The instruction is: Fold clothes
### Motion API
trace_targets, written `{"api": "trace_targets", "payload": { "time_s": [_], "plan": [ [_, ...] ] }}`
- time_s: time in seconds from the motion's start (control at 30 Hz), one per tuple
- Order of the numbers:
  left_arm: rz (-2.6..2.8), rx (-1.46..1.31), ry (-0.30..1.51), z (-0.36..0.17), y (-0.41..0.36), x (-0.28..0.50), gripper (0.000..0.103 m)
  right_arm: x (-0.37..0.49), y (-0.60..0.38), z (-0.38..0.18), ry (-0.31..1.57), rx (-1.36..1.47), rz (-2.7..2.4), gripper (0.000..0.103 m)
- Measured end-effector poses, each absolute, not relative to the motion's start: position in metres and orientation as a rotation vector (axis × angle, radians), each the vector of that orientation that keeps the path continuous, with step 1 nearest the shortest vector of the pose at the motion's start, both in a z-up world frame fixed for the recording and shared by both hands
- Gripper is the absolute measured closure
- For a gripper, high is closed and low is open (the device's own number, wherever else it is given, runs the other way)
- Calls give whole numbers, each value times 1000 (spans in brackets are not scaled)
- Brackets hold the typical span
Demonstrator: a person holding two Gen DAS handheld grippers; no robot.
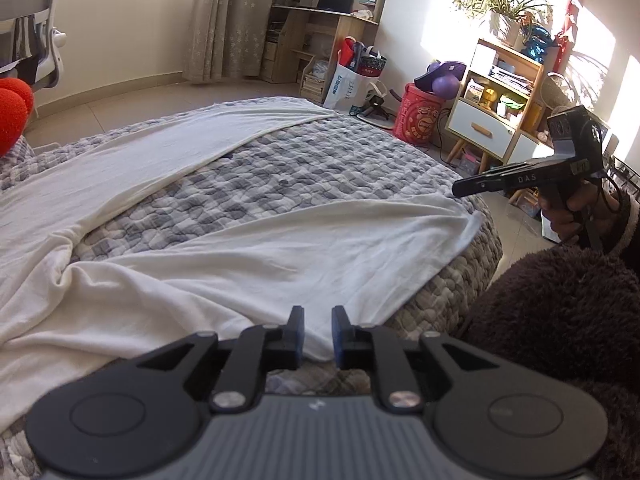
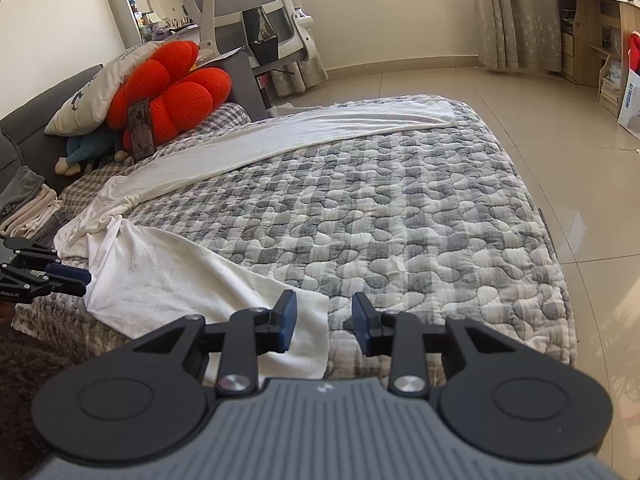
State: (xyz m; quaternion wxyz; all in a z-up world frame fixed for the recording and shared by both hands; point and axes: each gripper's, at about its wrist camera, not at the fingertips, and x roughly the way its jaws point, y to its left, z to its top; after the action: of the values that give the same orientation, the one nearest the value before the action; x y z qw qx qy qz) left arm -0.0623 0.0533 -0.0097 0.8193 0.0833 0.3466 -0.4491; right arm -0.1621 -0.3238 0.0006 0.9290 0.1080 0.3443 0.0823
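A white garment [image 1: 248, 248], seemingly long trousers, is lying spread in a V across the quilted bed [image 1: 320, 152], one leg running towards the far edge. The left tool [image 1: 318, 334] is hovering over the near hem, jaws slightly spread and pinching nothing. The right tool [image 2: 325, 322] is poised above the near leg's end with jaws spread, also empty. A grab could be catching the quilt along with the thin fabric, or only one layer, skewing the fold. The waistband is bunching at the left, its shape hard to read.
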Motion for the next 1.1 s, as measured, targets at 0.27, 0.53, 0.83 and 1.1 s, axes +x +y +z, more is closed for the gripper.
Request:
{"api": "trace_targets", "payload": {
  "time_s": [0.27,0.53,0.83,1.1],
  "plan": [
    [-858,219,663,-6,32,-35,54,-145,-313,-7,710,167,179,69],
    [-859,309,624,-9,4,-9,47,-138,-307,-14,724,125,202,69],
    [-877,382,643,-20,-11,8,48,-136,-307,-10,697,91,175,99],
    [-910,374,659,-26,-14,9,94,-128,-311,-5,667,63,128,100]
  ]
}}
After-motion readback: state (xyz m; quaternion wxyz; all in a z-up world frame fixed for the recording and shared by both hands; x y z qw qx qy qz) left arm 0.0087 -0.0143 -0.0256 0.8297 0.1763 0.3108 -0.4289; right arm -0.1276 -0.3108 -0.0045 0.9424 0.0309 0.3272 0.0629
